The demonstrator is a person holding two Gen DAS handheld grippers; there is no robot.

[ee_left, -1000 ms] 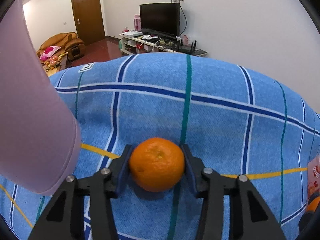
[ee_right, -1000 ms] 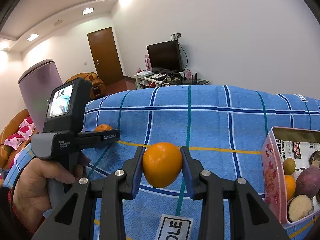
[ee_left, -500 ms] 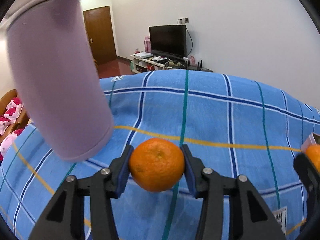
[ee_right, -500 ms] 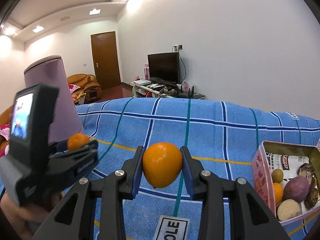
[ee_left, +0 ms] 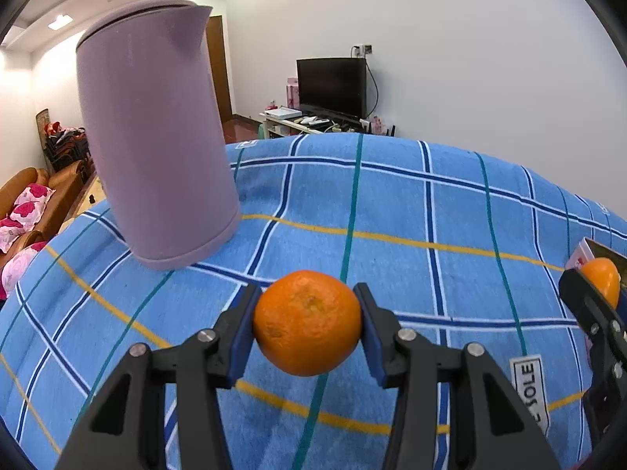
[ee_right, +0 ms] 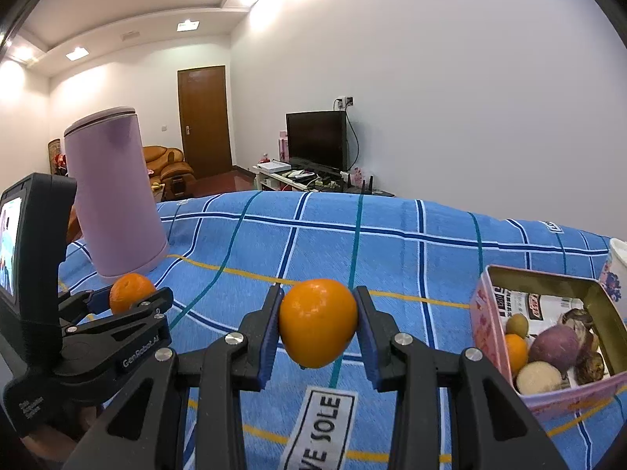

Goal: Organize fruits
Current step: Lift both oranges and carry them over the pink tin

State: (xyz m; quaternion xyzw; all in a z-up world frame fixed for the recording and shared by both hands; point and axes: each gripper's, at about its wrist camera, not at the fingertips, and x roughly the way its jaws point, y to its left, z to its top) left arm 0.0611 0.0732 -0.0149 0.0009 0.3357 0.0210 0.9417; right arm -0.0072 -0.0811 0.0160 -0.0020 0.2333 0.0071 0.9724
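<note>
My left gripper (ee_left: 306, 323) is shut on an orange (ee_left: 306, 322) and holds it above the blue checked cloth. It also shows in the right wrist view (ee_right: 129, 299) at the left, with its orange (ee_right: 127, 291). My right gripper (ee_right: 317, 323) is shut on a second orange (ee_right: 316, 322), held above the cloth; it shows at the right edge of the left wrist view with its orange (ee_left: 601, 279). A pink tin box (ee_right: 490, 325) at the right holds several fruits, among them a purple one (ee_right: 556, 346) and a small orange (ee_right: 516, 348).
A tall lilac kettle (ee_left: 156, 149) stands on the cloth at the left, also in the right wrist view (ee_right: 113, 196). A white cup (ee_right: 619, 262) stands behind the tin. The blue checked cloth (ee_left: 431, 215) covers the table. A TV and sofa are far behind.
My left gripper has lifted its orange off the cloth and swung right, so the kettle now stands further off. The right gripper has held its orange and drifted slightly toward the tin.
</note>
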